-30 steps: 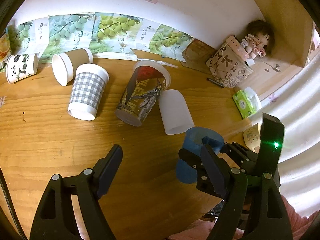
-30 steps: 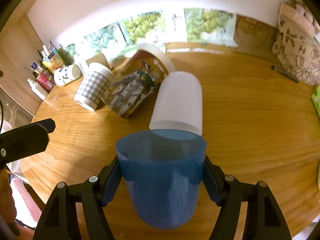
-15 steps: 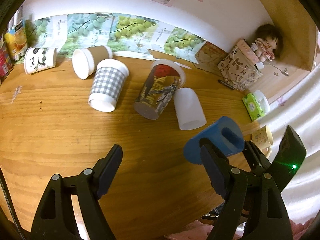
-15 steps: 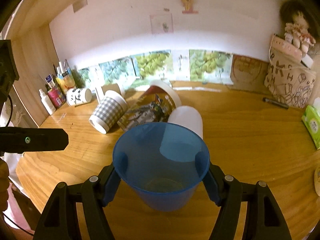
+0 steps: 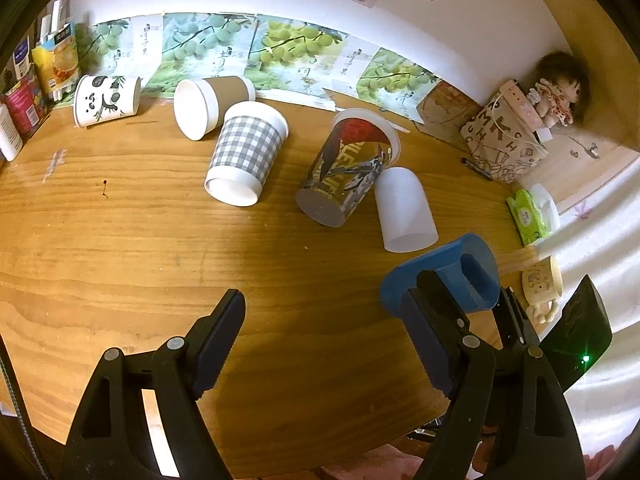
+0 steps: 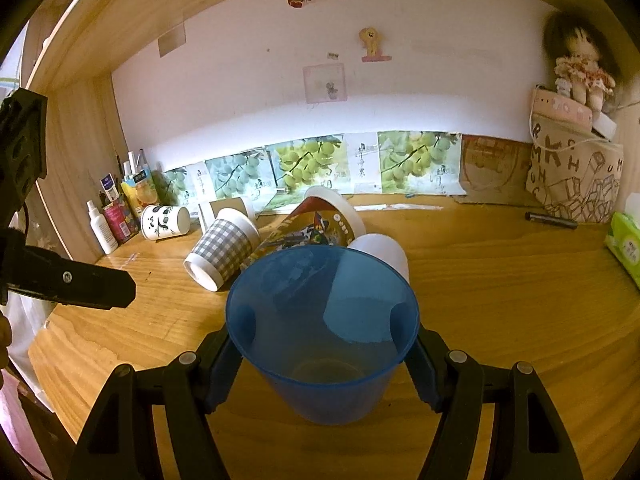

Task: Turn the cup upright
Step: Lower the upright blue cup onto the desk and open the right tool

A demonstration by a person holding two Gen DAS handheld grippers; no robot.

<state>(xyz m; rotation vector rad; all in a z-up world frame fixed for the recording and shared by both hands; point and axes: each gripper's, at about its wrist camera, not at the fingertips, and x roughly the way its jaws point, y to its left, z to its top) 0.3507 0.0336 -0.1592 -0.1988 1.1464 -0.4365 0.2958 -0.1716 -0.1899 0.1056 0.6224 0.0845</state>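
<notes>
Cup (image 6: 322,332), translucent blue plastic, mouth wide and facing up, base narrower, being clamped at both sides by right gripper (image 6: 322,354) over wooden table (image 6: 500,280). Left gripper (image 5: 320,340) hanging spread apart, gripping nothing.

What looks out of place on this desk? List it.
Five cups lie tipped on their sides: panda cup, brown-sleeved cup, checked cup, printed cup, white cup. Right gripper holds the blue cup mouth-up.

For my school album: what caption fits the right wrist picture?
Right gripper holds a translucent blue plastic cup, mouth up, above the wooden table.
</notes>
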